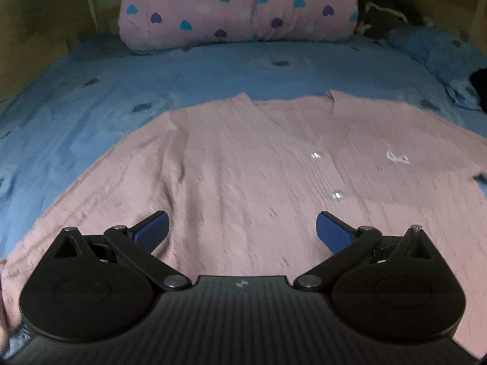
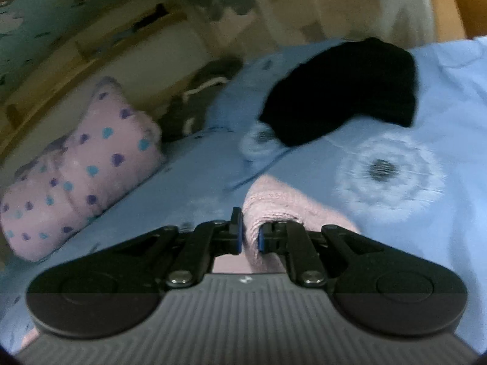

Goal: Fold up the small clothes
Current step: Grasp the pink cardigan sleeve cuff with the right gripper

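The left tool (image 1: 242, 228) points downward at a slant, its 2 blue-padded fingers (image 1: 150, 231) spread wide apart with nothing between them. The right tool (image 2: 250, 237) tilts only slightly downward, its 2 fingers drawn close together and pinching a fold of pink knit fabric (image 2: 274, 203).

Bed (image 1: 213, 73), covered by a blue sheet printed with pale dandelion-like rounds. Lying on it: a pink knit cardigan (image 1: 243, 167) spread flat at 6 o'clock in the left wrist view; a rolled pink blanket with hearts (image 1: 237, 6) at 12 o'clock; a dark grey bundle with white cord (image 1: 386, 15) at 1 o'clock. Also a black garment (image 2: 344, 91) at 1 o'clock in the right wrist view.
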A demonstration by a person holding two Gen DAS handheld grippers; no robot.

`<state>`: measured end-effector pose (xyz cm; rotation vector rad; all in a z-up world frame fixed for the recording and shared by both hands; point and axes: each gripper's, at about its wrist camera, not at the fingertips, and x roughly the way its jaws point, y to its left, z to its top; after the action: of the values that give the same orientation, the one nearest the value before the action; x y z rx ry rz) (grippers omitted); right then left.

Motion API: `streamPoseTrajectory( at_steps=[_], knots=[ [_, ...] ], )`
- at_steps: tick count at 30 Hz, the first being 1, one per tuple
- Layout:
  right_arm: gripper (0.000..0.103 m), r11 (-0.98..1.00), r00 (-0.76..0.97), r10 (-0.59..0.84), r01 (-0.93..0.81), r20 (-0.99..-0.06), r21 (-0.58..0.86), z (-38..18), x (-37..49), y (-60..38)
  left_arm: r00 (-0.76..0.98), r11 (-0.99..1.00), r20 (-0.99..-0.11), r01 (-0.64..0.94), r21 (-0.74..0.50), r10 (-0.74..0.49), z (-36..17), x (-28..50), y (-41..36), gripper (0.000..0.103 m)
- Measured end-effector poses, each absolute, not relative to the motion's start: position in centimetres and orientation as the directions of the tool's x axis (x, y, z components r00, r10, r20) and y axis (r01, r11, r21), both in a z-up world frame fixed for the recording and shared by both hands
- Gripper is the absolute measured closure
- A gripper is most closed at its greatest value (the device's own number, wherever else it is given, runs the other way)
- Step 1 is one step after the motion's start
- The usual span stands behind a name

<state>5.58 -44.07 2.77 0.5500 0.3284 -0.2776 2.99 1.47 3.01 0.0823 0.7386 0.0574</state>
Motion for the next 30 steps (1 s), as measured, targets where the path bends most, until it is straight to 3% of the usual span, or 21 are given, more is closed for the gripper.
streamPoseTrajectory(
  at_steps=[6, 12, 20, 30],
  knots=[
    [0.090, 0.840, 0.926, -0.088, 0.268, -0.368, 0.472, 4.8, 6.1, -40.5, 0.749, 0.993, -0.654, -0.046, 0.108, 0.106, 2.9, 3.6, 3.2, 0.000],
    [0.090, 0.884, 0.931, -0.028, 0.193, -0.364, 0.426, 6.7, 7.5, -35.7, 0.707, 0.996, -0.703, -0.046, 0.070, 0.082, 1.6, 4.4, 4.1, 0.000],
    [0.090, 0.911, 0.938, 0.057, 0.091, -0.341, 0.402, 9.0, 8.9, -28.9, 0.728, 0.992, -0.674, -0.088, 0.094, 0.128, 2.2, 3.8, 5.1, 0.000],
    [0.090, 0.927, 0.922, 0.201, -0.069, -0.332, 0.368, 9.9, 9.7, -20.2, 0.713, 0.986, -0.687, -0.161, 0.036, 0.141, 3.0, 3.9, 7.7, 0.000]
  ],
)
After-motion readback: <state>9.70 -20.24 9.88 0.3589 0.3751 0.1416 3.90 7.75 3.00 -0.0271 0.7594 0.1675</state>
